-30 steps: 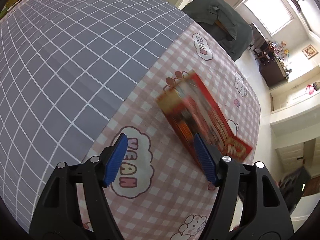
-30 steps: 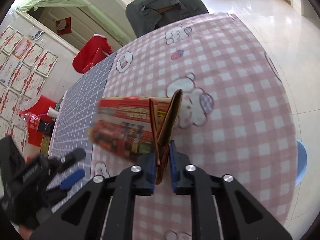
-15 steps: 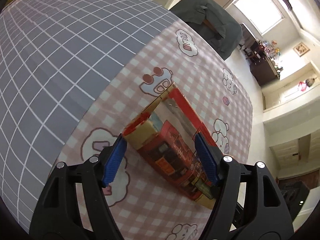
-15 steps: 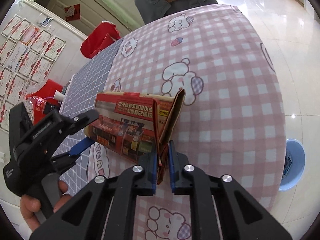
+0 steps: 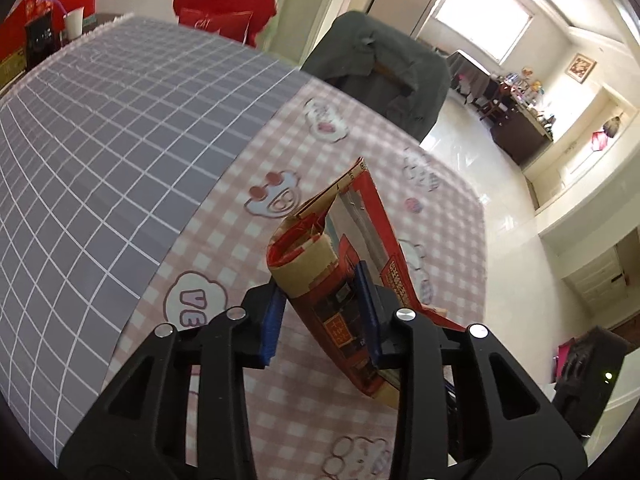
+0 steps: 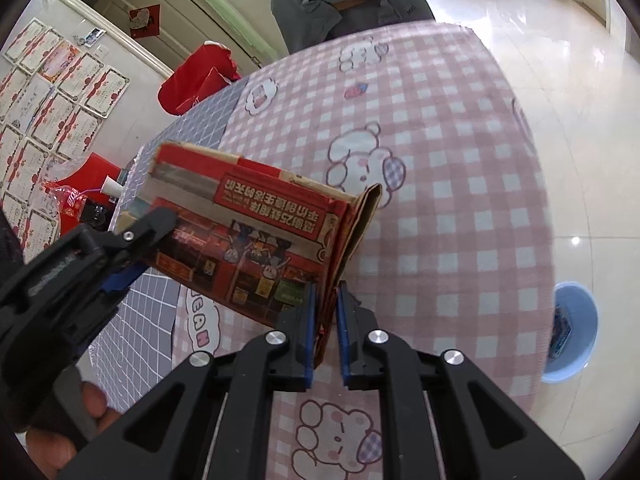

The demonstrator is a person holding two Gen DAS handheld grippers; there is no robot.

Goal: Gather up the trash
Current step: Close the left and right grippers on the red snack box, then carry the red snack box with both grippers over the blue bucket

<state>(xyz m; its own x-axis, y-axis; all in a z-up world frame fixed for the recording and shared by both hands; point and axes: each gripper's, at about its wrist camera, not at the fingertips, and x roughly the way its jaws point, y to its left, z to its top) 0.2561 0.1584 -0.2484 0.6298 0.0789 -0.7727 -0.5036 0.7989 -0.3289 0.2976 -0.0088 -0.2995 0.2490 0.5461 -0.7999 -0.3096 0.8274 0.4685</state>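
The red carton [image 6: 256, 236] was held above the pink checked counter [image 6: 460, 184], lifted off the cloth and carried between the two grippers. The right gripper [image 6: 325, 332] was fully closed, pinching the folded cardboard flap at the carton's end, with the flap edge standing up between its blue pads.

The change was on the other side. A second before, the left gripper [image 5: 320, 312] stood wide, its blue pads apart on either side of the carton without touching it. Now its jaws were closing on the crushed open end of the carton, and the card was between them; the pad at 3 o'clock already lay against the printed face, while the one at 9 o'clock sat just beside the curled brown edge. In the right wrist view this left gripper came in from 9 o'clock and covered the far corner of the carton, with the person's hand [image 6: 68, 428] visible below it at 7 o'clock.

I judged that this meant the carton was passing from a one-sided hold to a hold at both ends, so it could be flattened or steered more surely. A blue bin [image 6: 572, 332] stood on the floor at 3 o'clock in the right wrist view, well apart from the counter edge, and it seemed the likely place for the carton. The left grip did not look complete yet.
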